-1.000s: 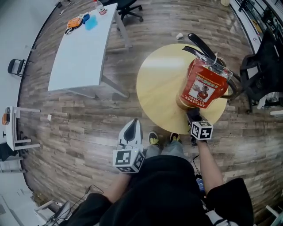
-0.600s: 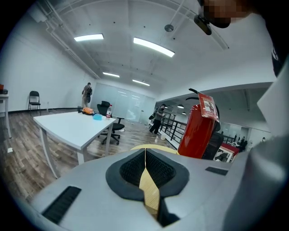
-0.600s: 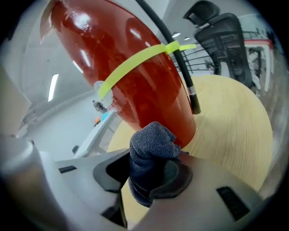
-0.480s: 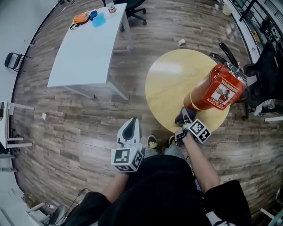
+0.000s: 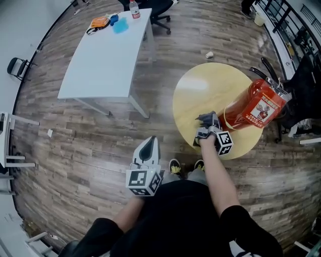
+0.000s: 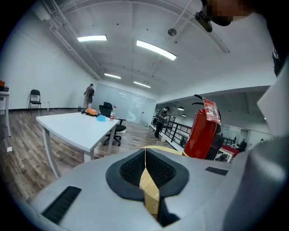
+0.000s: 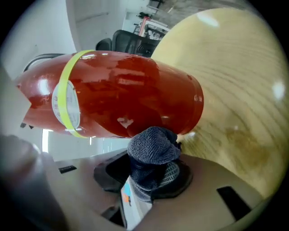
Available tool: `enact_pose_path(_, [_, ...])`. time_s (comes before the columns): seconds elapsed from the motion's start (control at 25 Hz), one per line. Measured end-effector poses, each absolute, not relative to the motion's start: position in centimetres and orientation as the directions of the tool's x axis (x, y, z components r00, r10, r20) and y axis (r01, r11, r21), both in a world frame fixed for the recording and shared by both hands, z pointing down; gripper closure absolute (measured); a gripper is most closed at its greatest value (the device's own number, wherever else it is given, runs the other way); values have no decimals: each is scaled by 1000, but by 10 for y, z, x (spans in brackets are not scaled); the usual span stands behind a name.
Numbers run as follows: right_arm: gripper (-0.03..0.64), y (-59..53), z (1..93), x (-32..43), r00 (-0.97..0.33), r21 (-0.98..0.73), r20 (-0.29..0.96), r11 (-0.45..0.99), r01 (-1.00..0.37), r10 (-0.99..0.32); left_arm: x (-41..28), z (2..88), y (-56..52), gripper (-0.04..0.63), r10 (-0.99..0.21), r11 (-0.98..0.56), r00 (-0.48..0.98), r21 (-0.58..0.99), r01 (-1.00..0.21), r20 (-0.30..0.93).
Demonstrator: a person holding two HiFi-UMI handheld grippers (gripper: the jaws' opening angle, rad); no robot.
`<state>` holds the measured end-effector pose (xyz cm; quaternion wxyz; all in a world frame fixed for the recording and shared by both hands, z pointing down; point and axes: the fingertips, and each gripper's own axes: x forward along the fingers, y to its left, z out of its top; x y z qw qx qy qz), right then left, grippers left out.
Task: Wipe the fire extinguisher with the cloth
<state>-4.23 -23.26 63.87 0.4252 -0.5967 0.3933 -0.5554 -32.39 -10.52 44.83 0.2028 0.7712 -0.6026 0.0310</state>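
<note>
Right gripper view: the jaws of the right gripper (image 7: 153,169) are clamped on a bunched grey cloth (image 7: 153,149), its wad protruding ahead of them at or just short of the lower red wall of the fire extinguisher (image 7: 131,94), presumably so that fabric, not jaw, meets the paint. In the head view the fire extinguisher is seen near the right edge of the round worktop (image 5: 200,95). The left gripper (image 6: 145,176) is held low, off the worktop, jaws together on nothing, and is judged idle.

Fire extinguisher (image 5: 253,106) standing on round table (image 5: 200,90) at its right edge, cloth (image 5: 206,118) in right gripper (image 5: 206,124) beside its base, left gripper (image 5: 147,149) over floor left of that table, long table (image 5: 100,55) farther left, bottle (image 5: 134,9) on its far end.
</note>
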Motion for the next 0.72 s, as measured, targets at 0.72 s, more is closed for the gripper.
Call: enact_pose_path(0.72, [489,-217,309,-38,186,-920,-250,293,262,-950,-309,456,-112,572,-901,-240,333,319,-917,278])
